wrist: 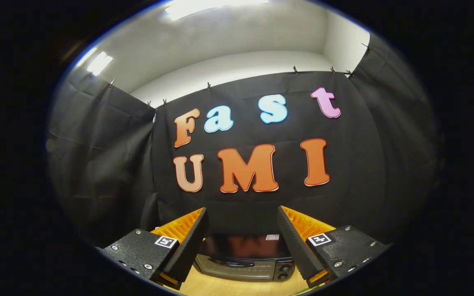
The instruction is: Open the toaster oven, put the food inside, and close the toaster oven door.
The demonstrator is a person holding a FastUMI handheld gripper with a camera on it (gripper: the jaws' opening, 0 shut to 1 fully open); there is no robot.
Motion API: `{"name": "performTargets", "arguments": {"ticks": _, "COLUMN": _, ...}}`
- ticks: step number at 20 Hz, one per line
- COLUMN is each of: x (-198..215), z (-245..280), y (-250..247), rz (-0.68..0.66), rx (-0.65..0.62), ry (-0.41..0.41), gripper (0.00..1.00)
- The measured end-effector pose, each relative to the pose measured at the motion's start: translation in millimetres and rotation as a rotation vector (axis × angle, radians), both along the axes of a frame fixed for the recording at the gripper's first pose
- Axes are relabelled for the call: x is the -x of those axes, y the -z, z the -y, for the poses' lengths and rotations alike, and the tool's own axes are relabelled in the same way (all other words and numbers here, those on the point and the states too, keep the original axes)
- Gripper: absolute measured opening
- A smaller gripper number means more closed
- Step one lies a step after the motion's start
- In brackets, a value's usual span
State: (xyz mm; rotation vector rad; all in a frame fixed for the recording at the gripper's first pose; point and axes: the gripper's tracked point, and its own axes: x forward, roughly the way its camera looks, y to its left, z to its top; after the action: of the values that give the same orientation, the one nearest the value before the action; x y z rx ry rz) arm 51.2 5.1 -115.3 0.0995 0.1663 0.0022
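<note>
Looking forward along the tool, we see the gripper [243,230] low in the middle of the frame with its two fingers [189,244] spread well apart and nothing held between them. Each finger slopes inward toward its tip, and a small square marker [166,241] sits on the left mount, with a matching one on the right.

Between the fingers and beyond their tips, at the bottom centre of the frame, we find the toaster oven [245,259]. It stands on a light wooden table [237,287] and reaches back to the black cloth wall [105,164], though we cannot tell if it touches the cloth. Its door [231,265] is closed, a dark handle [231,263] running across the front, and two round knobs [284,272] are stacked at its right end. The dark top of the oven carries a small pale label [272,237] toward its back right.

Higher up, the cloth is clipped along its upper edge, and above it we see a white wall [237,61] with bright ceiling lights [204,7] at the top of the frame. We cannot make out any food here.
</note>
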Motion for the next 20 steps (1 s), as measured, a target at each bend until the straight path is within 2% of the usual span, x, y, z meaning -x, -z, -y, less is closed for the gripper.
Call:
{"name": "performTargets", "arguments": {"ticks": 9, "x": -35.5, "z": -26.3, "y": 132.1, "rz": -0.240, "rx": -0.005, "ry": 0.004, "gripper": 0.99}}
{"name": "performTargets", "arguments": {"ticks": 16, "x": -43.8, "z": -43.0, "y": 191.0, "rz": -0.344, "rx": 0.016, "ry": 0.002, "gripper": 1.00}}
{"name": "performTargets", "arguments": {"ticks": 20, "x": -52.4, "z": -42.9, "y": 215.5, "rz": -0.371, "rx": 0.080, "ry": 0.026, "gripper": 0.99}}
